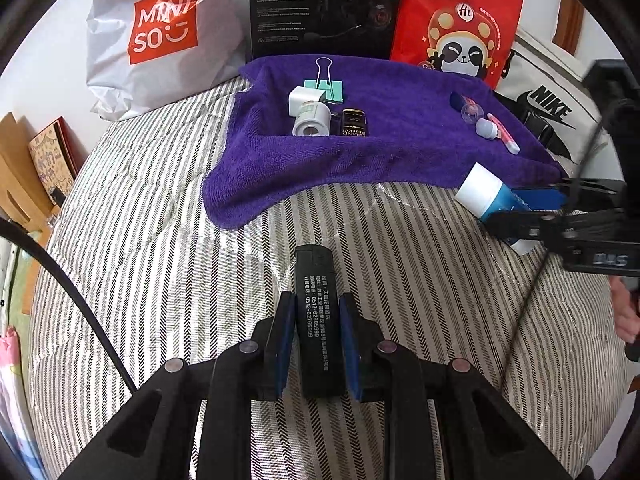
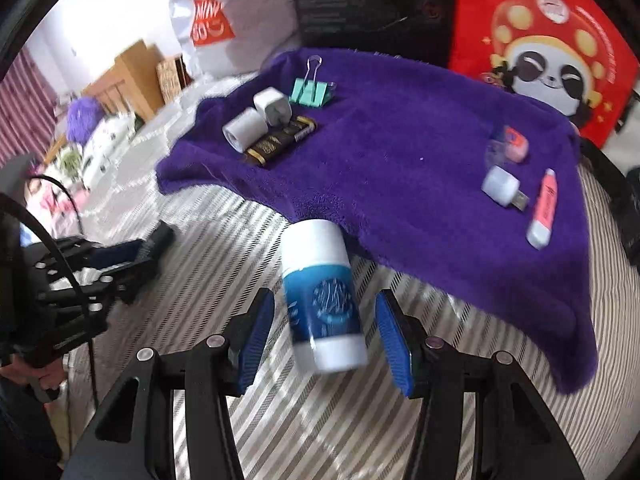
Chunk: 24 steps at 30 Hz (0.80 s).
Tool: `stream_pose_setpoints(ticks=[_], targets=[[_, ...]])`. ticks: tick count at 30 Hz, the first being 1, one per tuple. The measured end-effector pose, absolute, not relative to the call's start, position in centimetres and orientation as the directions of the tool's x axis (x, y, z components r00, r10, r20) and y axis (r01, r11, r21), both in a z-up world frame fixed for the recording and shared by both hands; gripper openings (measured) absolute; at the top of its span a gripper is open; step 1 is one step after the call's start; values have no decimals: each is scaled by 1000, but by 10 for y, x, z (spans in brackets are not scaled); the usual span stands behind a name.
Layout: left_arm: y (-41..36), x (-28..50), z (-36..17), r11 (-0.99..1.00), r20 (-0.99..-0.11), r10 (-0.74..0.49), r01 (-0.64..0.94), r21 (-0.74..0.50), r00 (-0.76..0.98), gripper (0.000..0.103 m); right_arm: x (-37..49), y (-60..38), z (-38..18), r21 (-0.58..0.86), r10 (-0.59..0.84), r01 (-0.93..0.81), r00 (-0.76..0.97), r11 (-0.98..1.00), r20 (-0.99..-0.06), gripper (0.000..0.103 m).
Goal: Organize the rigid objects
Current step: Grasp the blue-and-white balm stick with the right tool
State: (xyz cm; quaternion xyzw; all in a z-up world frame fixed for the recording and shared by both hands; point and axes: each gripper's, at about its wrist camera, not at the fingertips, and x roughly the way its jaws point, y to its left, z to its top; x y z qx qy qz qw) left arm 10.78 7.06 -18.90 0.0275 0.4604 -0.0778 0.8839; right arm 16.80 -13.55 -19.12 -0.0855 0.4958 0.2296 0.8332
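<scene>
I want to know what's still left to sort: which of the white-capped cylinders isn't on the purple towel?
The blue-and-white bottle, lying on the striped bedding between the right gripper's open fingers. The small white roll lies on the purple towel.

Soft, even daylight, fairly bright, with faint shadows. Fisheye bending and dark vignette ring both views. The left view is sharp; the right is motion-blurred, especially at left.

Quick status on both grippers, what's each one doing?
Left gripper: shut on the black rectangular case.
Right gripper: open, pads on either side of the blue-and-white bottle, not touching it.
</scene>
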Motion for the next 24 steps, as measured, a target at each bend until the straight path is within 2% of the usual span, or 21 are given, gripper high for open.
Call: stream_pose_setpoints(ticks=[3, 5, 6, 7, 11, 17, 24], targets=[[72, 108, -189, 986, -817, -122, 164, -34, 564, 22, 172, -128, -199, 34, 260, -487, 404, 872, -877, 52], [73, 107, -189, 986, -818, -124, 163, -38, 561, 22, 170, -125, -199, 8, 251, -501, 419, 866, -873, 47], [72, 107, -189, 986, -818, -123, 163, -36, 561, 22, 168, -125, -199, 6, 255, -508, 423, 861, -869, 38], [73, 107, -189, 986, -818, -122, 163, -35, 562, 22, 167, -126, -198, 16, 265, -511, 419, 859, -869, 38], [72, 106, -189, 987, -817, -114, 161, -27, 565, 22, 158, -142, -193, 43, 257, -457, 418, 889, -872, 37], [70, 107, -189, 987, -816, -103, 158, -15, 569, 22, 128, -192, -184, 64, 194, -287, 452, 956, -870, 36], [68, 108, -189, 987, -822, -98, 161, -7, 561, 23, 115, -197, -199, 10, 137, -292, 418, 956, -898, 38]])
